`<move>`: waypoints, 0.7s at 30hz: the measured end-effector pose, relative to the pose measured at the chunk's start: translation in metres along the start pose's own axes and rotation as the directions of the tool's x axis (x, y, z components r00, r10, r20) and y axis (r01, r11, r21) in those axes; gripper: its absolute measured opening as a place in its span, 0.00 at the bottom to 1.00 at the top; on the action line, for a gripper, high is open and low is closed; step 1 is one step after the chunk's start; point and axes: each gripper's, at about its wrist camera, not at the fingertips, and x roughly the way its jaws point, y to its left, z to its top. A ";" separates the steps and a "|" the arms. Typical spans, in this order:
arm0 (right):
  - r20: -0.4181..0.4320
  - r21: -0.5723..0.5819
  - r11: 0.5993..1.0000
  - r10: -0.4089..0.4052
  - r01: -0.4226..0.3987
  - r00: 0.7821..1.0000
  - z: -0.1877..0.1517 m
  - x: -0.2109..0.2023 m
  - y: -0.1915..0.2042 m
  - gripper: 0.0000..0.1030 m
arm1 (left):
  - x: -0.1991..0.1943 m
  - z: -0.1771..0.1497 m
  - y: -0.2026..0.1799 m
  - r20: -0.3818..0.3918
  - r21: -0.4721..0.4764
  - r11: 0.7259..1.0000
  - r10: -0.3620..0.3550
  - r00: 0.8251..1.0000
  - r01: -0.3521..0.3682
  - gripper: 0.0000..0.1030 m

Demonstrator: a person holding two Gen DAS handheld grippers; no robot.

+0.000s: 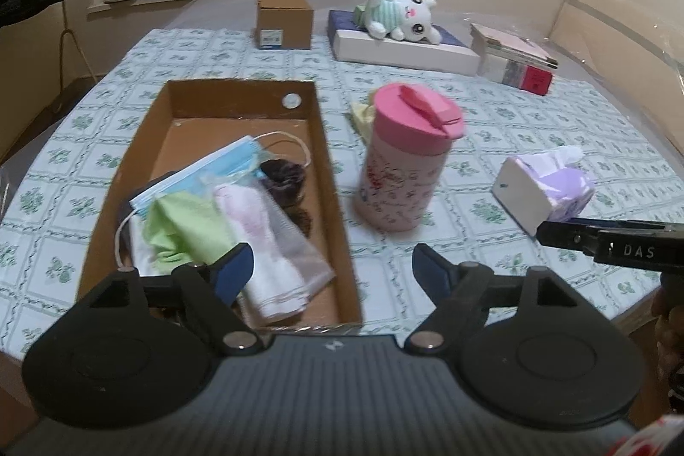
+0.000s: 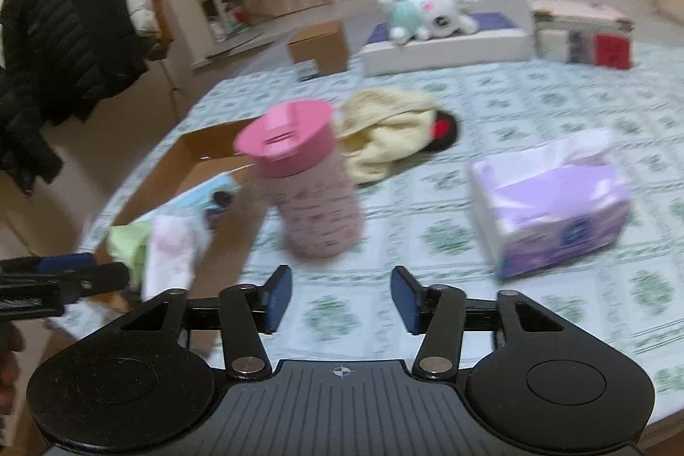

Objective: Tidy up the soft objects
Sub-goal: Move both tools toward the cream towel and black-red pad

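Note:
An open cardboard tray (image 1: 333, 174) on the table holds a blue face mask (image 1: 205, 174), a green cloth (image 1: 184, 225), a pale pink-white cloth (image 1: 273, 246) and a dark fuzzy item (image 1: 286, 182). My left gripper (image 1: 333, 272) is open and empty over the tray's near right corner. My right gripper (image 2: 341, 302) is open and empty, low over the tablecloth in front of the pink bottle (image 2: 308, 182). A yellow cloth (image 2: 384, 127) lies behind the bottle with a dark item (image 2: 446, 127) beside it. A white plush toy (image 2: 431, 11) lies on a box at the back.
A purple tissue pack (image 2: 551, 199) sits right of the bottle; it also shows in the left wrist view (image 1: 547, 191). A small cardboard box (image 1: 284, 22), a flat white box (image 1: 406, 50) and stacked books (image 1: 517, 58) line the far side. Coats (image 2: 64, 28) hang at left.

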 end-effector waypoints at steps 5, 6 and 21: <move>0.032 0.036 0.998 -0.056 0.055 0.998 0.004 -0.011 -0.024 0.66 | 0.002 0.007 -0.015 0.015 0.032 0.999 -0.020 1.000 0.020 0.78; 0.036 0.045 0.997 -0.060 0.059 0.998 0.004 -0.013 -0.029 0.66 | 0.003 0.009 -0.018 0.017 0.039 0.999 -0.025 1.000 0.024 0.78; 0.070 0.112 0.991 -0.082 0.074 0.994 0.020 -0.027 -0.057 0.68 | 0.015 0.028 -0.054 0.030 0.110 0.991 -0.075 0.997 0.071 0.78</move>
